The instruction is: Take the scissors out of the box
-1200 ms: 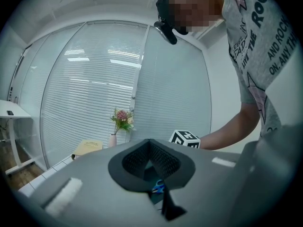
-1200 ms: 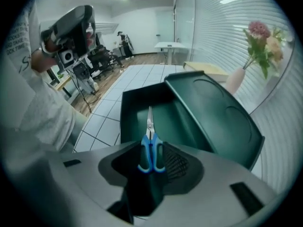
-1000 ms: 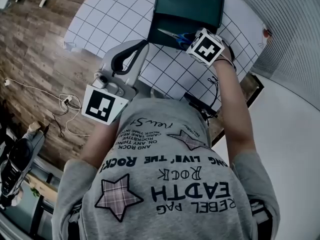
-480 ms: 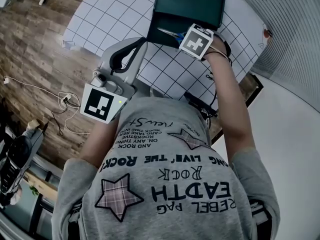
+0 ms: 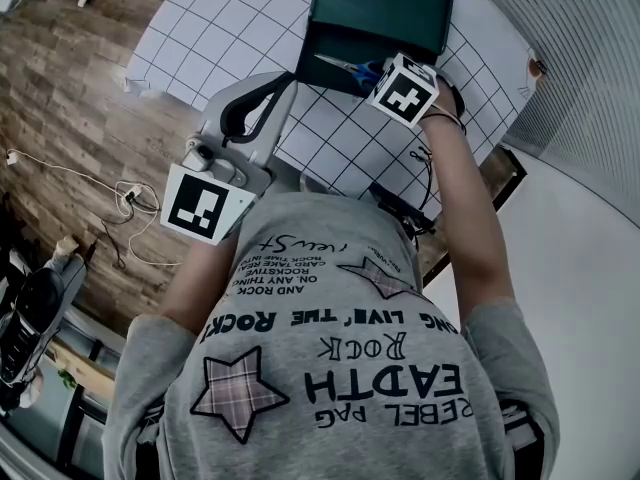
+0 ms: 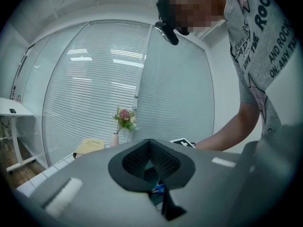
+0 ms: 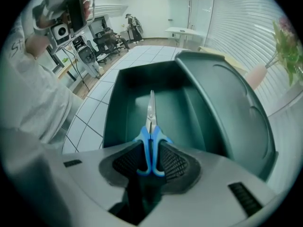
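Observation:
Blue-handled scissors (image 5: 345,66) (image 7: 151,126) are pinched by their handles in my right gripper (image 5: 375,71) (image 7: 150,150), which is shut on them. The blades point out over the inside of the open dark green box (image 5: 380,8) (image 7: 118,108), above its floor. The box's lid (image 7: 236,112) lies folded back to the right. My left gripper (image 5: 285,86) (image 6: 149,143) hangs over the near part of the gridded white table (image 5: 220,28), left of the box, its jaw tips together and holding nothing.
The table's near edge runs beside the person's body, with wood floor and loose cables (image 5: 130,203) to the left. A small vase of flowers (image 6: 124,122) and a yellow book (image 6: 89,145) sit farther along the table. White blinds stand behind the table.
The right gripper, still holding the scissors, shifted a little left toward the box and then back right. The left gripper barely moved.

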